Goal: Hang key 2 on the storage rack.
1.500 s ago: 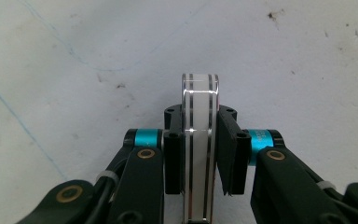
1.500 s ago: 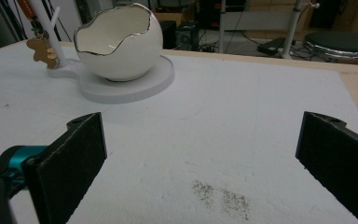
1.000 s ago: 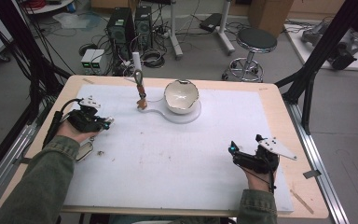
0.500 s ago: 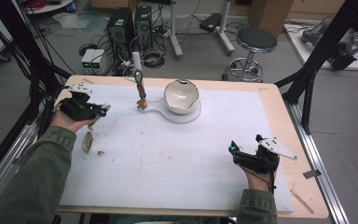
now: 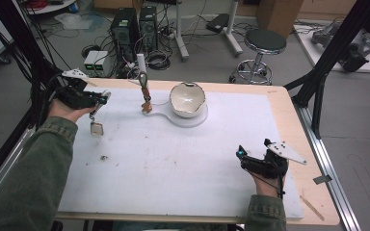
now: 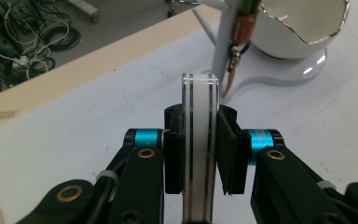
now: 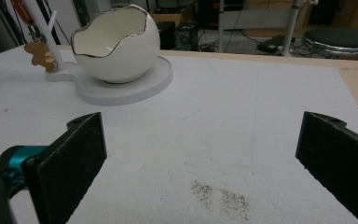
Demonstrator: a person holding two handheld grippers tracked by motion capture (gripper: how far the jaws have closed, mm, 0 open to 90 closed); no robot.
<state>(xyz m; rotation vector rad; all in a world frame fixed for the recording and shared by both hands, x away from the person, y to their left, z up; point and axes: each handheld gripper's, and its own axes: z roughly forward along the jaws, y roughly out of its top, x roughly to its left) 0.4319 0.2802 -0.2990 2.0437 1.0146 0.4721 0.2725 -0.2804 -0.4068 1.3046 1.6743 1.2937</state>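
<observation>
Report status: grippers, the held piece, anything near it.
Left gripper shut on clear tag, held above the mat. Right gripper open, nothing between jaws. Stand and egg bowl ahead of tag, apart.

We see open counter (image 5: 183,173) between our hands. At the far edge the eggshell bowl (image 5: 187,98) on its stand (image 5: 192,119) and the post (image 5: 142,82) with a charm (image 5: 146,107) block passage.

Stool (image 5: 265,42) (black-topped), computer towers (image 5: 136,26), grey floor (image 5: 361,125).
</observation>
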